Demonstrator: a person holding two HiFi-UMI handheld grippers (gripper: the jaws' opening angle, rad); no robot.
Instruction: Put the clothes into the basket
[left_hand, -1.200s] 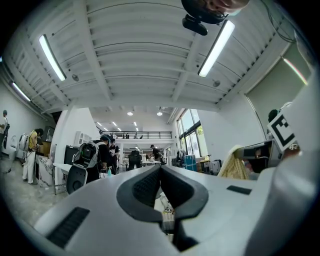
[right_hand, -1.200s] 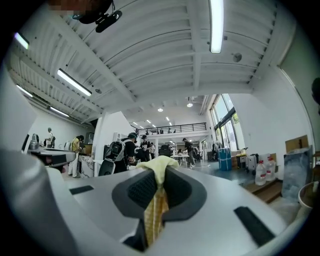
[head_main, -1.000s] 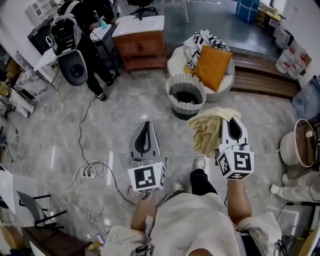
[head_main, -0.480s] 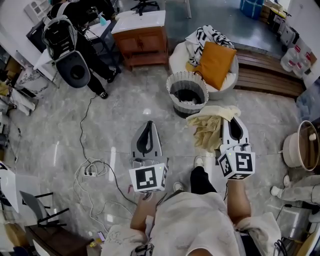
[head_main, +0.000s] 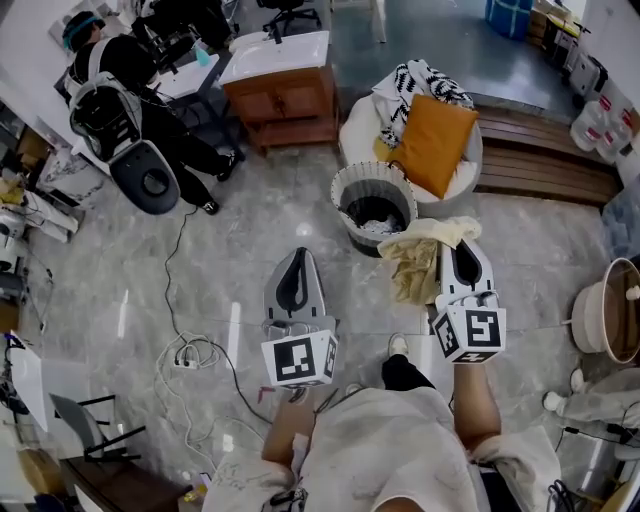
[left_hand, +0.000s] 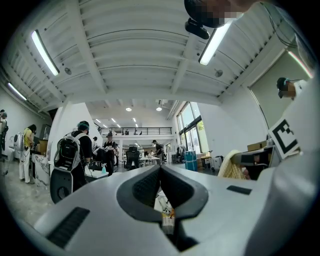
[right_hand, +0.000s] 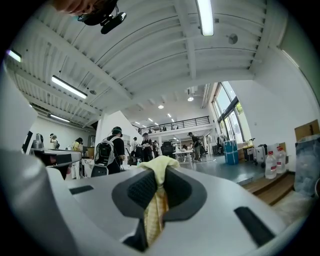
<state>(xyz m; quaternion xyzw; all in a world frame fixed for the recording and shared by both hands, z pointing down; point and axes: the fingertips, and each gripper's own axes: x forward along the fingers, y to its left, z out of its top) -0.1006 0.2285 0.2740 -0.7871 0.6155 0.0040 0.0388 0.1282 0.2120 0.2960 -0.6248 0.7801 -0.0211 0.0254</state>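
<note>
While cream cloth (head_main: 418, 255) hangs pinched in right gripper (head_main: 463, 246), held level for drop into basket (head_main: 343, 200) just beyond, left gripper (head_main: 297, 255) jaws together, empty.

Ahead of the left gripper's (head_main: 296, 260) closed jaws the marble floor (head_main: 270, 195) lies bare up to the wooden cabinet (head_main: 285, 85). Ahead and just left of the right gripper's (head_main: 464, 248) jaws stands the basket (head_main: 341, 200), mouth open upward. The yellow cloth (head_main: 420, 255) pinched in those jaws hangs between. Beyond the basket a round seat (head_main: 353, 128) blocks the way. A cable (head_main: 190, 350) trails behind the left jaws.
</note>
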